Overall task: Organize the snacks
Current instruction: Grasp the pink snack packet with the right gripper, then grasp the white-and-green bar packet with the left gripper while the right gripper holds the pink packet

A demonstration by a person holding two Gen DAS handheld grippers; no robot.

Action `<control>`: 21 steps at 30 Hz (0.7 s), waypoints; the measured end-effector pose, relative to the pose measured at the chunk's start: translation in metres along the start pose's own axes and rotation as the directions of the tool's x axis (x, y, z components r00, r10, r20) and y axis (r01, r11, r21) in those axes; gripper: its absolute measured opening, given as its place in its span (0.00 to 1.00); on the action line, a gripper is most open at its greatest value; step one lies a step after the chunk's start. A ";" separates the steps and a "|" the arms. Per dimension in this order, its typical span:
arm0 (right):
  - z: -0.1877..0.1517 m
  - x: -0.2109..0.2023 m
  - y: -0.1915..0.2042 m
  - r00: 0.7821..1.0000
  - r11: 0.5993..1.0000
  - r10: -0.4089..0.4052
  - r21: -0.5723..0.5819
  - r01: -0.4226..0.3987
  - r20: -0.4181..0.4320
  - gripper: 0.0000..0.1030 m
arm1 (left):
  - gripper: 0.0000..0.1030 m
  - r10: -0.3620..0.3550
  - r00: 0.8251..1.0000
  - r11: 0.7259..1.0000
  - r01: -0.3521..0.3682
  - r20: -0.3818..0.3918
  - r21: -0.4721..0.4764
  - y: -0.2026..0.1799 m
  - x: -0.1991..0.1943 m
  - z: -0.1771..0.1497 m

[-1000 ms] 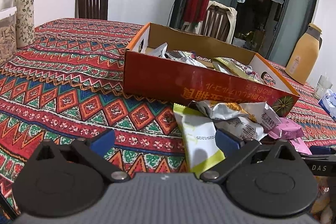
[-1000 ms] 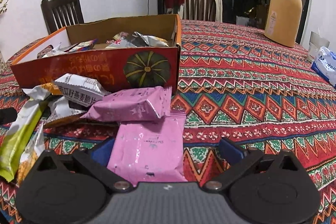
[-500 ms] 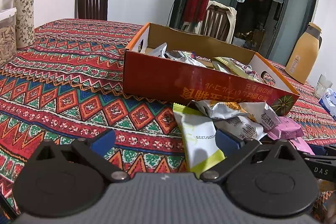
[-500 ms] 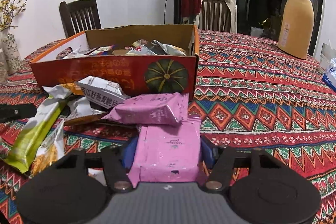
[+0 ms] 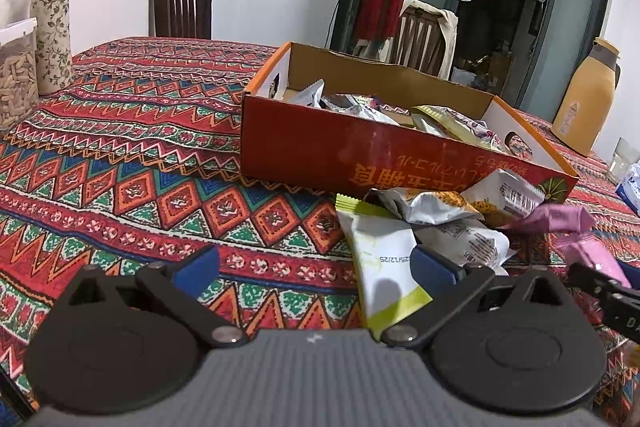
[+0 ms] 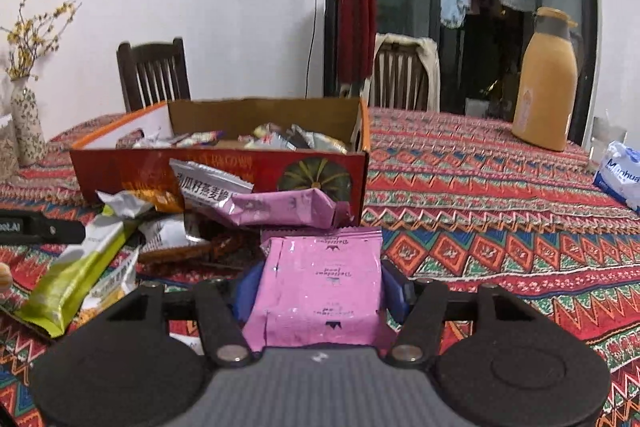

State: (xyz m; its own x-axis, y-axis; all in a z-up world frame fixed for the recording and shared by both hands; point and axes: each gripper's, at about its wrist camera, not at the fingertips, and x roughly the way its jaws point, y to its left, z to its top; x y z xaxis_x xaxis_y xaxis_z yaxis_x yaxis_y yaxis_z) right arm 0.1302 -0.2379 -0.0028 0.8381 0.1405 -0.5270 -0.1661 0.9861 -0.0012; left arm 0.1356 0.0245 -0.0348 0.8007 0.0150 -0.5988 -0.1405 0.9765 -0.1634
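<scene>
The right hand-held gripper (image 6: pixel 320 287) has just closed its blue pads on a flat, square pink foil packet (image 6: pixel 320 291), crinkled and glossy, which is tilted up off the patterned woven cloth of the bench (image 6: pixel 500 227). The left hand-held gripper (image 5: pixel 316 263) stands wide with nothing between its pads, beside a white-and-lime sachet (image 5: pixel 386 267). Just beyond lies a heap of crumpled wrappers against the open red cardboard box (image 5: pixel 340 151), itself holding more packets.

Two pink snack packets (image 6: pixel 320 291), one green-and-white packet (image 5: pixel 384 267), one orange cardboard box (image 5: pixel 360 155), one yellow jug (image 6: pixel 546 83), one flowered vase (image 5: pixel 51 35), two wooden chairs (image 5: pixel 180 1), two grippers (image 5: pixel 316 265).
</scene>
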 end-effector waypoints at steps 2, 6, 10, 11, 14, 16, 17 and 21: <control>0.001 -0.005 -0.003 1.000 1.000 -0.004 0.021 0.003 0.031 0.59 | 1.00 0.013 1.000 1.000 -0.012 -0.008 0.010 -0.002 0.001 0.000; 0.003 -0.014 -0.012 0.998 0.998 -0.011 0.060 0.007 0.068 0.59 | 1.00 0.026 1.000 0.999 -0.026 -0.014 0.038 -0.007 0.000 0.001; 0.004 -0.019 -0.020 0.996 0.997 -0.013 0.080 0.006 0.086 0.59 | 1.00 0.029 0.999 0.999 -0.028 -0.026 0.045 -0.012 -0.003 0.003; 0.004 -0.019 -0.021 0.996 0.997 -0.012 0.081 0.005 0.084 0.59 | 1.00 0.027 0.999 0.999 -0.025 -0.033 0.045 -0.013 -0.003 0.003; 0.002 -0.016 -0.022 0.997 0.997 -0.003 0.082 -0.003 0.073 0.59 | 1.00 0.026 0.998 0.998 -0.023 -0.055 0.057 -0.021 0.000 0.004; 0.000 -0.014 -0.020 0.998 0.997 0.001 0.081 -0.006 0.068 0.59 | 1.00 0.037 0.997 0.997 -0.032 -0.071 0.068 -0.027 0.004 0.004; 0.000 -0.013 -0.020 0.998 0.997 0.003 0.082 -0.009 0.065 0.59 | 1.00 0.042 0.996 0.997 -0.036 -0.079 0.071 -0.029 0.006 0.005; -0.002 -0.013 -0.021 0.997 0.995 0.016 0.093 -0.022 0.070 0.59 | 1.00 0.067 0.993 0.996 -0.061 -0.093 0.072 -0.036 0.012 0.006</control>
State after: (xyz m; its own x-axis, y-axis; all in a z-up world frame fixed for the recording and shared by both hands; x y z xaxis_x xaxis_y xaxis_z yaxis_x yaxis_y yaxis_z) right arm 0.1214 -0.2606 0.0026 0.8698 0.1617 -0.4662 -0.1356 0.9867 0.0893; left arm 0.1543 -0.0093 -0.0314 0.7320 0.0608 -0.6786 -0.1465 0.9868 -0.0696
